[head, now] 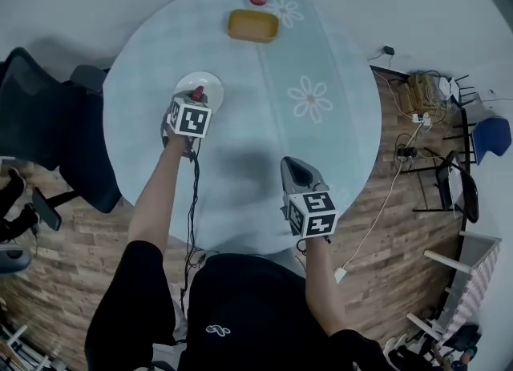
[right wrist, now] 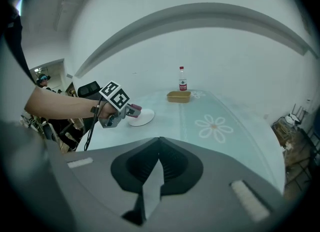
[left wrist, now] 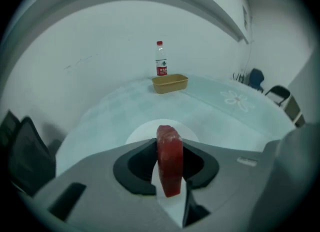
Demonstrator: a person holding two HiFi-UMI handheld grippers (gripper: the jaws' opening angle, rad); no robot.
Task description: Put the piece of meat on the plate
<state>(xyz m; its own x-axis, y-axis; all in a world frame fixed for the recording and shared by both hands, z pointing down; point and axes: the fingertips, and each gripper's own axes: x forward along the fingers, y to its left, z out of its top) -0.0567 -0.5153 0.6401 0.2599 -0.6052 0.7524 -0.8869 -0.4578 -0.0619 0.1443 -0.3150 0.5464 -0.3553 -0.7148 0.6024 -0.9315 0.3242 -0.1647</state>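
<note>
- Right gripper (head: 295, 171) sits nearest me, over the table's (head: 264, 121) near edge, jaws together and empty.
- Left gripper (head: 199, 97) pinches the piece of meat (left wrist: 170, 158) upright, above the plate (left wrist: 145, 131) by the table's left edge.
- Step looks like placing. Next I'd lower onto the plate, then spread the jaws.

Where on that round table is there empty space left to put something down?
The widest bare stretch of the table is its right half, around the flower print, between the yellow tray and the right gripper. The middle between both grippers is bare too. Crowded: the left, where the left gripper holds the piece of meat at the plate.
</note>
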